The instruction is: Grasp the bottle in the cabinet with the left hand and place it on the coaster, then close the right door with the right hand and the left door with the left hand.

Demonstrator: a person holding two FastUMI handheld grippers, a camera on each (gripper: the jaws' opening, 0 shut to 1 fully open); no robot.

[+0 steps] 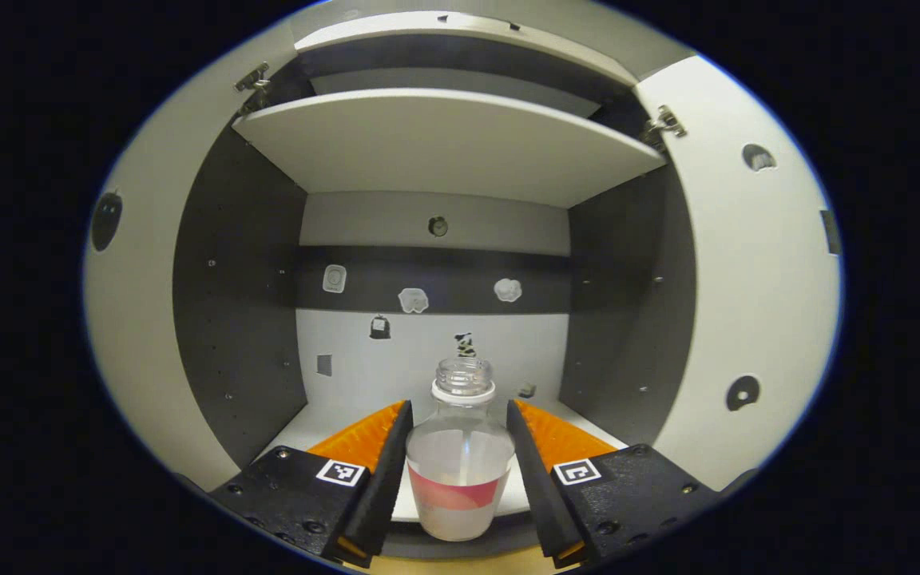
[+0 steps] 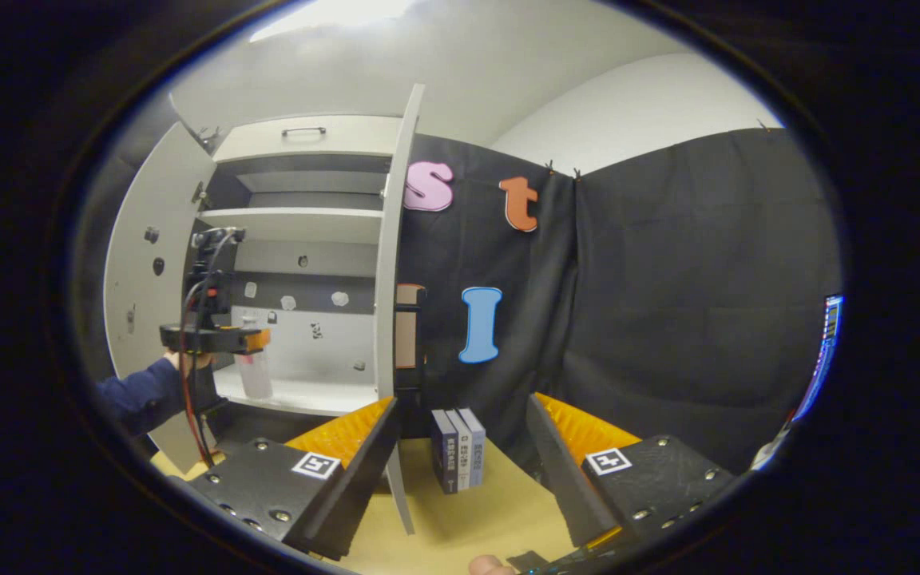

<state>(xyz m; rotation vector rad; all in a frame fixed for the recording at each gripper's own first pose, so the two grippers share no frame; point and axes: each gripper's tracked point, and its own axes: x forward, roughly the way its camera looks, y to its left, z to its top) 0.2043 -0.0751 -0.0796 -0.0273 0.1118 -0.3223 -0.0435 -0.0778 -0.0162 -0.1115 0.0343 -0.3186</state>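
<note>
While level inside the cabinet point(image 1: 436, 220), left gripper point(image 1: 460, 467) clamped around upright bottle point(image 1: 460, 463) (right gripper point(image 2: 460, 463) spread, empty).

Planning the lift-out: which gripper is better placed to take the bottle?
Left. Its gripper already straddles the bottle on the cabinet's lower shelf. The right gripper is open, outside the cabinet, facing some books.

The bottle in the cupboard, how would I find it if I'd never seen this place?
Look inside the open cabinet, on its bottom shelf near the front edge. There the clear bottle stands upright between the fingers of the left hand-held gripper. It has no cap, a white ring around its neck and a red band low on its body; the stickers behind it are flat on the back wall.
</note>
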